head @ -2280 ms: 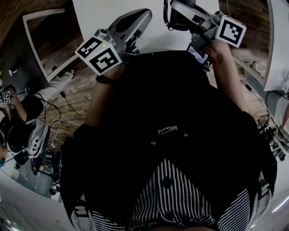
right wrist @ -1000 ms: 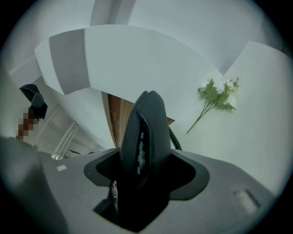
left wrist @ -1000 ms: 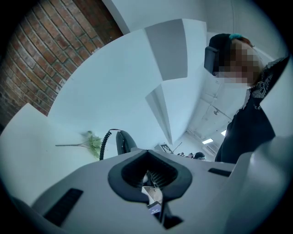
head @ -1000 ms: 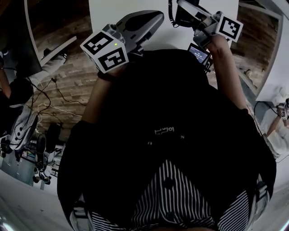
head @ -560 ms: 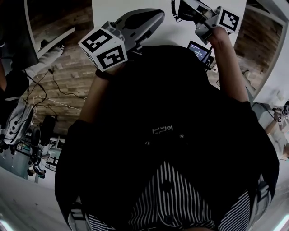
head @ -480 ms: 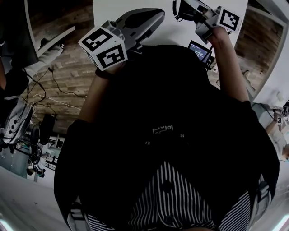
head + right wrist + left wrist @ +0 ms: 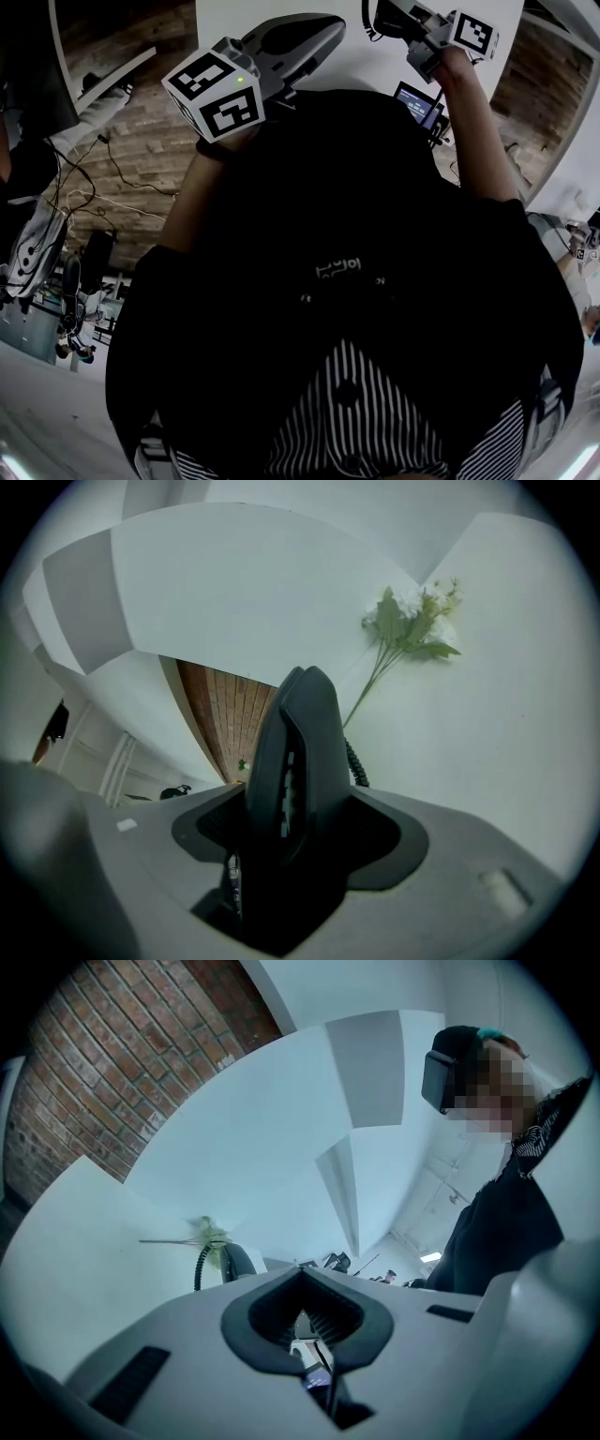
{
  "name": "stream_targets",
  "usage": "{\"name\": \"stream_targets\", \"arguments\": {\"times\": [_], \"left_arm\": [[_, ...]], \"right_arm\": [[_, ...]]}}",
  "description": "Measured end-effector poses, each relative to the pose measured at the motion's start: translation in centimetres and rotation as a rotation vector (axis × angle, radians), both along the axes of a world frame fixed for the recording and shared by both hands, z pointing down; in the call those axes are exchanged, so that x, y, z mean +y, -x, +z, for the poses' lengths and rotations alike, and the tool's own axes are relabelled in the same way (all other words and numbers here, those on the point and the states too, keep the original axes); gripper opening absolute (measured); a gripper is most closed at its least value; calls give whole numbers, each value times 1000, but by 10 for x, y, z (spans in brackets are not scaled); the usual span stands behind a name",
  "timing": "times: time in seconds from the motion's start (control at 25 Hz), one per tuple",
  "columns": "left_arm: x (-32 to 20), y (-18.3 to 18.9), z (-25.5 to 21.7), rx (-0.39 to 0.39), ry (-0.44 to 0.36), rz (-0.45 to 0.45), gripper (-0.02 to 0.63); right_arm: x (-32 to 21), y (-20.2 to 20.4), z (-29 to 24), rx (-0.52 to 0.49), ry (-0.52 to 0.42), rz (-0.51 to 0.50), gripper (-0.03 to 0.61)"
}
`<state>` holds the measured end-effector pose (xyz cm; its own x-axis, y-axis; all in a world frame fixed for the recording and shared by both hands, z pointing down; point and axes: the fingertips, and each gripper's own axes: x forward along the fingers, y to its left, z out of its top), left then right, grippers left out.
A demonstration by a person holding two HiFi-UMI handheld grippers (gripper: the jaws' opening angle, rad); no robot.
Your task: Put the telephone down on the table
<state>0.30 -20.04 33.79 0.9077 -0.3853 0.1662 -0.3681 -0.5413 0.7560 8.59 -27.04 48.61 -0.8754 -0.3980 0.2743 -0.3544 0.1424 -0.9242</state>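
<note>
Your left gripper (image 7: 314,33) sits at 11 o'clock in the head view, over the near edge of the white table (image 7: 375,70). That view cannot show you its jaws. The left gripper view can: the left gripper (image 7: 305,1312) has its ribbed pads closed together, with nothing between them. Past them, at 10 o'clock in that view, lie a sprig of flowers (image 7: 211,1234) and a coiled cord (image 7: 199,1269) running to a dark shape.

Your right gripper (image 7: 417,23) is at 1 o'clock in the head view, with the telephone (image 7: 386,19) and its cord (image 7: 367,17) just to its left at the top edge. From there you cannot tell whether the telephone touches the table.

The right gripper view gives the grip plainly. The right gripper (image 7: 291,855) is clamped on the telephone (image 7: 298,761), which stands upright between the jaws and points to 12 o'clock. The cord (image 7: 356,761) hangs at its right side. The flowers (image 7: 408,621) lie on the table (image 7: 487,742) at 1 o'clock, well apart from the telephone. The head view does not show them at all.
</note>
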Motion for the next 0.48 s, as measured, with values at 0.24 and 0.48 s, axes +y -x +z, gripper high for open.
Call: {"name": "stream_targets", "arguments": {"times": [0.24, 0.48], "left_arm": [[-7, 6, 5, -3, 10, -2, 8], [-19, 12, 12, -5, 25, -11, 8]], "right_arm": [[3, -7, 46, 89, 102, 25, 308], [-2, -5, 91, 39, 248, 94, 308]]}}
